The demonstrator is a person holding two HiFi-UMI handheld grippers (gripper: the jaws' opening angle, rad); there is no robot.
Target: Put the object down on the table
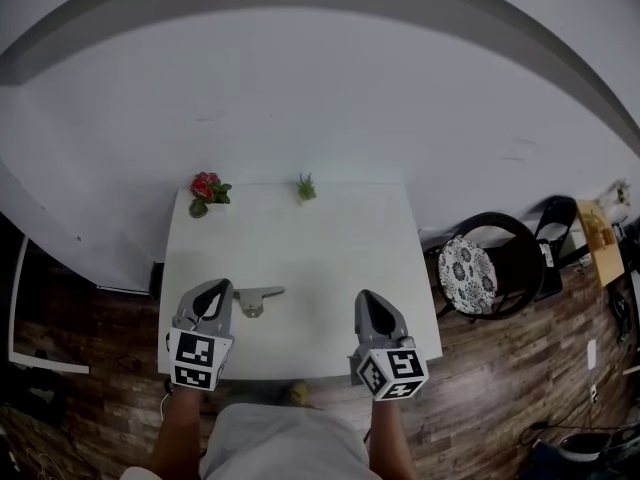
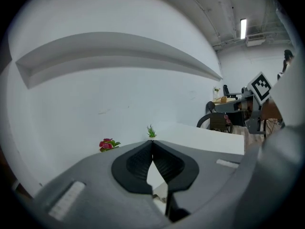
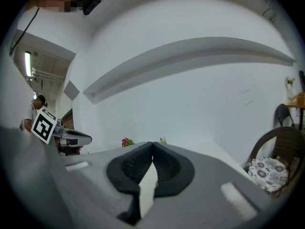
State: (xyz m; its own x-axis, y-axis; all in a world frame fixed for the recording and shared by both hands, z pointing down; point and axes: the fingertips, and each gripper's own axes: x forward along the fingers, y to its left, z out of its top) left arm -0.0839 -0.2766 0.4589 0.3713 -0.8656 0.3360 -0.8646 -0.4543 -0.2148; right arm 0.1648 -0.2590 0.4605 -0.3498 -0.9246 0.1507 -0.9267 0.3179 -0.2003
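A small grey metal object point(image 1: 256, 297) lies flat on the white table point(image 1: 300, 248), near the front left. My left gripper point(image 1: 213, 290) hovers just left of it, apart from it. In the left gripper view its jaws point(image 2: 152, 142) meet at the tips with nothing between them. My right gripper point(image 1: 368, 298) is over the table's front right part, well away from the object. Its jaws point(image 3: 153, 143) are also pressed together and empty.
A pot of red flowers point(image 1: 207, 190) and a small green plant point(image 1: 306, 187) stand at the table's far edge against the white wall. A dark chair with a patterned cushion point(image 1: 468, 268) is to the right. The floor around is wood.
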